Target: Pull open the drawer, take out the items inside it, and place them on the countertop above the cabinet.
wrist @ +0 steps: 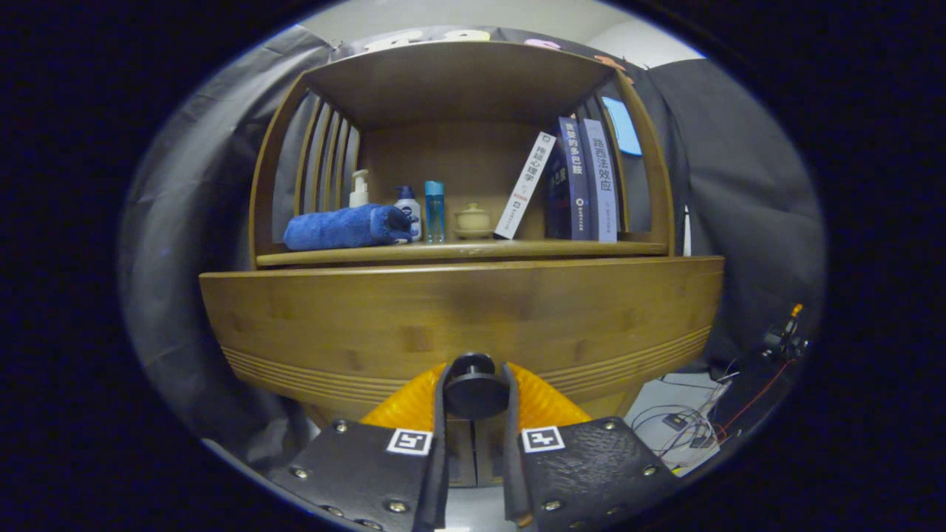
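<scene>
Dark cloth walls enclose the booth, and a wooden cabinet (458, 222) stands at its centre in the gripper view. Its countertop (473, 252) carries a rolled blue towel (346, 227), a pump bottle (359, 189), two small bottles (421, 210), a small lidded pot (472, 220) and a row of books (573, 181), one of them leaning. Below the countertop, the drawer front (458, 318) spans the full width of the cabinet and appears fully closed; its contents are hidden. A round dark knob (474, 386) projects from the lower middle of the drawer front. The gripper (474, 391) has its fingers closed on this knob, one finger pressing each side. Handling judgement: the knob is rigid and smooth — a hard grip point that could slip if pulled at an angle, so the pull should run straight back along the fingers. The drawer looks like solid wood, stiff and moderately heavy, and may resist before it starts to slide. Take hold at the knob's narrow neck if possible — the wider cap then stops the fingers from sliding off. Loose cables (695, 421) lie on the floor beyond the right-hand finger, apart from the cabinet.
</scene>
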{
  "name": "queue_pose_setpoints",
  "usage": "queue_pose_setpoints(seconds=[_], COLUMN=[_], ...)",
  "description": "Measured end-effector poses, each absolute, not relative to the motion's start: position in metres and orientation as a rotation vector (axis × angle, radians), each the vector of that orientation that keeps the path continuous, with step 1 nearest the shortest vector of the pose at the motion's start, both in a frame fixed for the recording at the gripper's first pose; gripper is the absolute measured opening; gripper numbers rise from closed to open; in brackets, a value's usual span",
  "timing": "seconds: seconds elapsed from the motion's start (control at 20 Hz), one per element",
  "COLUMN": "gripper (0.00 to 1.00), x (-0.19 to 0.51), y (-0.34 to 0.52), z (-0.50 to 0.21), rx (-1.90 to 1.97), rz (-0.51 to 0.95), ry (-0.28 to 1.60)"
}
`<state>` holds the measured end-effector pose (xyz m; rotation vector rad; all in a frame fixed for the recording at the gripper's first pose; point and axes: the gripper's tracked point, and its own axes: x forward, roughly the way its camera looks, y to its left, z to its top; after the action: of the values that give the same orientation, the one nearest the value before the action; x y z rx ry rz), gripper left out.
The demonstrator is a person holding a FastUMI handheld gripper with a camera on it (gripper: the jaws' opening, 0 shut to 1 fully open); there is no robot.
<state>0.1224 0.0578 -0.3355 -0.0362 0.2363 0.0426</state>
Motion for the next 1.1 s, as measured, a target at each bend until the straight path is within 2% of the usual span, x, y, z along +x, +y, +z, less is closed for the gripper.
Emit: queue_pose_setpoints(seconds=[0.6,0.75,1.1], gripper=[0.30,0.30,0.30], x=[0.051,0.032,-0.026], y=[0.053,0.048,0.037], z=[-0.338,-0.338,-0.348], rx=[-0.063,-0.052,-0.056], rz=[0.069,0.038,0.086], ry=[0.292,0.312,0.365])
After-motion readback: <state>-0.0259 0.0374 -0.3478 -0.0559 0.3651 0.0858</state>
